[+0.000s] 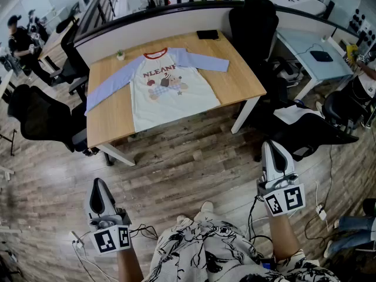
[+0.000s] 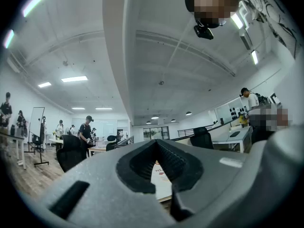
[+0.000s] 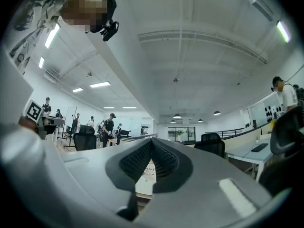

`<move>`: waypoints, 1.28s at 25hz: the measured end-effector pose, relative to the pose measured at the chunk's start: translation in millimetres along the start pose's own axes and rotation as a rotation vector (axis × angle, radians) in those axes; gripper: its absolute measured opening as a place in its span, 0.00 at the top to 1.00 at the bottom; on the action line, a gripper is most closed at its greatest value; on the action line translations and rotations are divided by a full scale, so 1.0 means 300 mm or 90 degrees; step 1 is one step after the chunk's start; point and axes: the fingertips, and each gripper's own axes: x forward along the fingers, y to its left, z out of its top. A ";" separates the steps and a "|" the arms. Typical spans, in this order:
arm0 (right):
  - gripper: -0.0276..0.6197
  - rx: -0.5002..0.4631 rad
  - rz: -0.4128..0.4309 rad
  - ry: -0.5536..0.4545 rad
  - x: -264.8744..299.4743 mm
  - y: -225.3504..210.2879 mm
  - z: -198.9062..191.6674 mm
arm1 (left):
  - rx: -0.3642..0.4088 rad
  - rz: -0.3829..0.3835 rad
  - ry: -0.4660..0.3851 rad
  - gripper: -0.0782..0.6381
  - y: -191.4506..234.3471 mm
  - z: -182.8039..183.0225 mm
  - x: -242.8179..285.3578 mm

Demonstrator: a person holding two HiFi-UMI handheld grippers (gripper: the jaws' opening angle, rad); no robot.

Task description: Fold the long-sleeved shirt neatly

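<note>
The long-sleeved shirt (image 1: 170,90) lies flat and face up on the wooden table (image 1: 235,81). It has a white body, light blue sleeves spread to both sides, a red collar at the far edge and a cartoon print on the chest. Both grippers are held well short of the table, over the wooden floor. My left gripper (image 1: 98,183) is shut and holds nothing. My right gripper (image 1: 271,145) is also shut and holds nothing. In the left gripper view a slice of the shirt (image 2: 161,177) shows through the gap behind the closed jaws. The right gripper view shows the shirt (image 3: 144,177) the same way.
A small potted plant (image 1: 120,55) and a flat black object (image 1: 207,34) sit at the table's far edge. Black office chairs (image 1: 41,119) stand at the left and right (image 1: 311,131). A second desk (image 1: 305,49) is at the right. Cables (image 1: 320,207) lie on the floor.
</note>
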 end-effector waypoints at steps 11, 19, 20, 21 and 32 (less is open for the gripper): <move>0.95 0.012 0.008 -0.009 0.011 0.004 0.002 | -0.003 -0.007 0.006 0.89 -0.016 -0.006 0.007; 0.95 0.026 0.028 -0.021 0.019 0.035 0.004 | 0.000 -0.001 0.019 0.89 -0.006 -0.018 0.009; 0.95 0.025 0.029 -0.020 0.019 0.034 0.003 | 0.005 0.004 0.021 0.89 -0.004 -0.020 0.008; 0.95 0.022 0.029 -0.019 0.018 0.033 0.003 | 0.010 0.008 0.021 0.89 -0.003 -0.020 0.006; 0.59 0.017 0.031 -0.012 0.010 0.038 0.005 | 0.001 0.012 0.023 0.58 0.001 -0.023 -0.010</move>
